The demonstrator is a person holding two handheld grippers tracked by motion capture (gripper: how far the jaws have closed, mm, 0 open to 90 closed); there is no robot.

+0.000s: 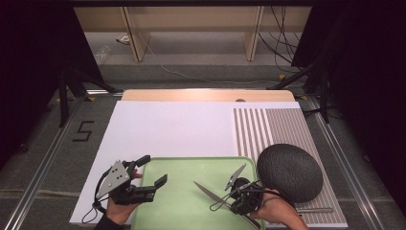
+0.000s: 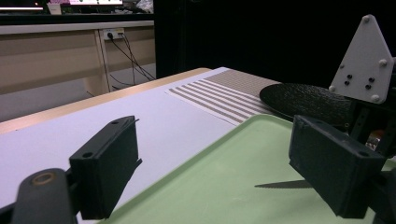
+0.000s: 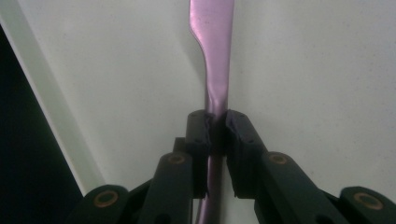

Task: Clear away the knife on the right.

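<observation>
While the left gripper (image 1: pixel 152 168) is held with jaws spread wide and empty across the green tray's (image 1: pixel 191 211) left rim, the right gripper (image 3: pixel 215 128) is clamped on a knife (image 1: pixel 210 194) by the handle. The blade is carried over the tray, pointing left. Both hands are kept low at the table's near edge, the right one beside a dark round plate (image 1: pixel 289 171).

The left gripper (image 1: pixel 152 171) hovered with its black jaws spread wide and nothing between them, held by the left hand (image 1: pixel 117 208). The right gripper (image 3: pixel 215 122) had its jaws pinched nearly together, angled downward from the right hand (image 1: pixel 275 211).
</observation>
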